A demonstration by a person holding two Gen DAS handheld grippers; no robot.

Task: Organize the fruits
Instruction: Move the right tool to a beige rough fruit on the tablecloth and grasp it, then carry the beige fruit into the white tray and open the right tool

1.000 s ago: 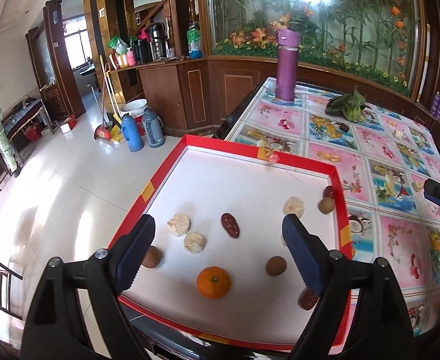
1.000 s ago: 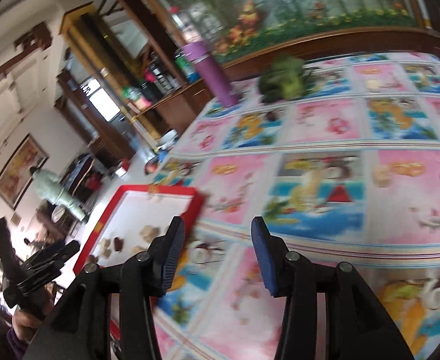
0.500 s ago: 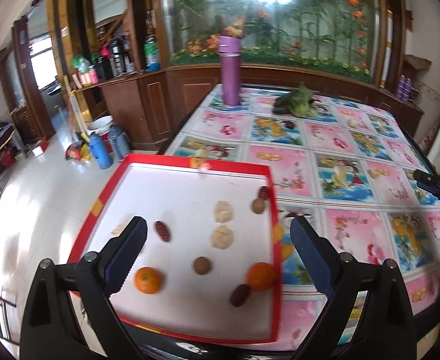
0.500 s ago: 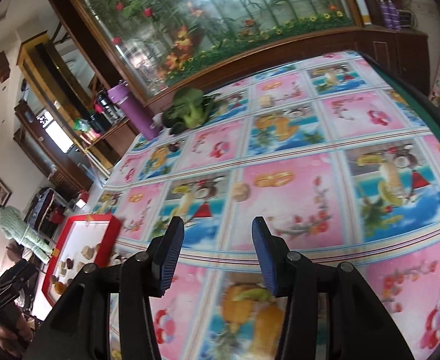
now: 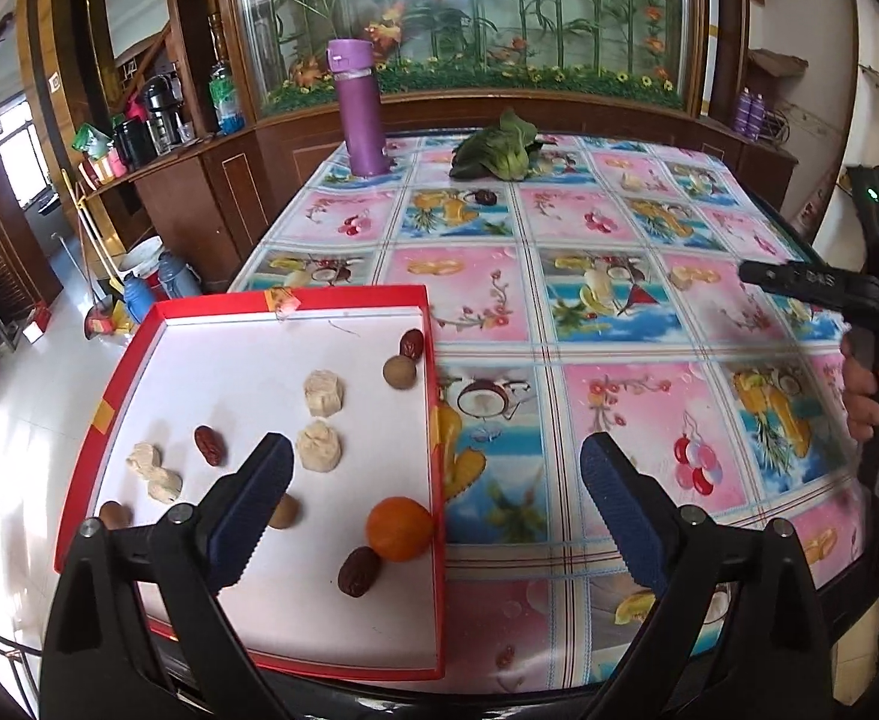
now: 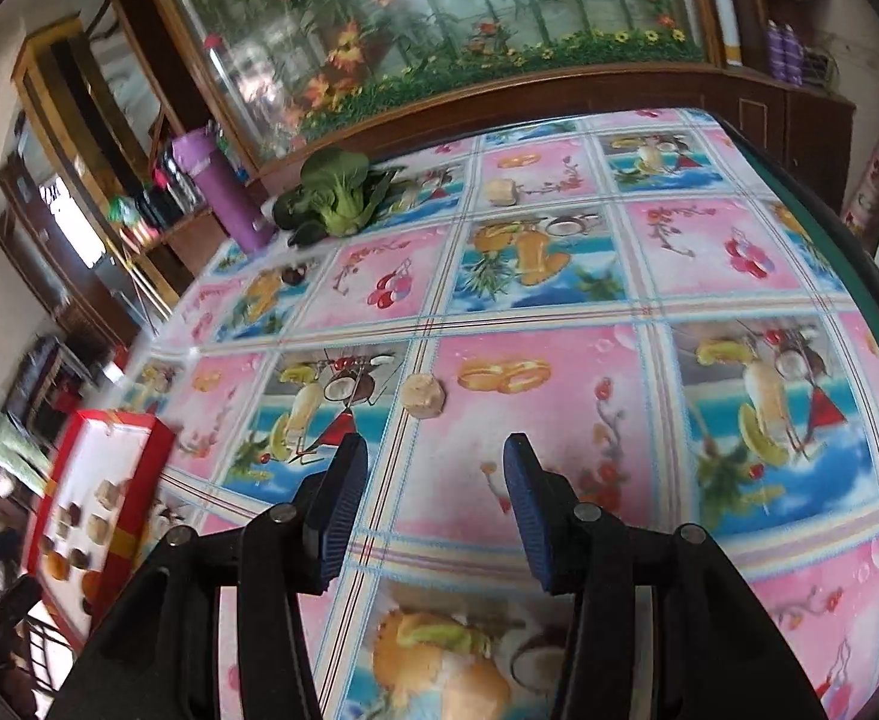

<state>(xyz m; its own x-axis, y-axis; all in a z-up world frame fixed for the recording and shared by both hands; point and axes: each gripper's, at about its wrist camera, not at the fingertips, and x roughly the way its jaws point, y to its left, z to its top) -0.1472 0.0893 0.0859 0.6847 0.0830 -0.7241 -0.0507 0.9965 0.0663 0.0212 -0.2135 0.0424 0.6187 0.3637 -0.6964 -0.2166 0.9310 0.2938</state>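
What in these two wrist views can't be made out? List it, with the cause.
- Left wrist view: the left gripper finger covers part of a brown fruit in the red tray.
- Right wrist view: the tray sits blurred at the left edge; its fruits can't be told apart.
- Left wrist view: the right gripper is cut by the right edge; its jaws are hidden.

Left gripper [image 5: 433, 489] jaws spread wide, nothing between them, pointed forward and tilted down. Right gripper [image 6: 436, 480] also parted, narrower gap, empty, angled down. Right hand [image 5: 868, 384] wrapped around that gripper's handle, fingers curled on the grip, seen from the left wrist camera.
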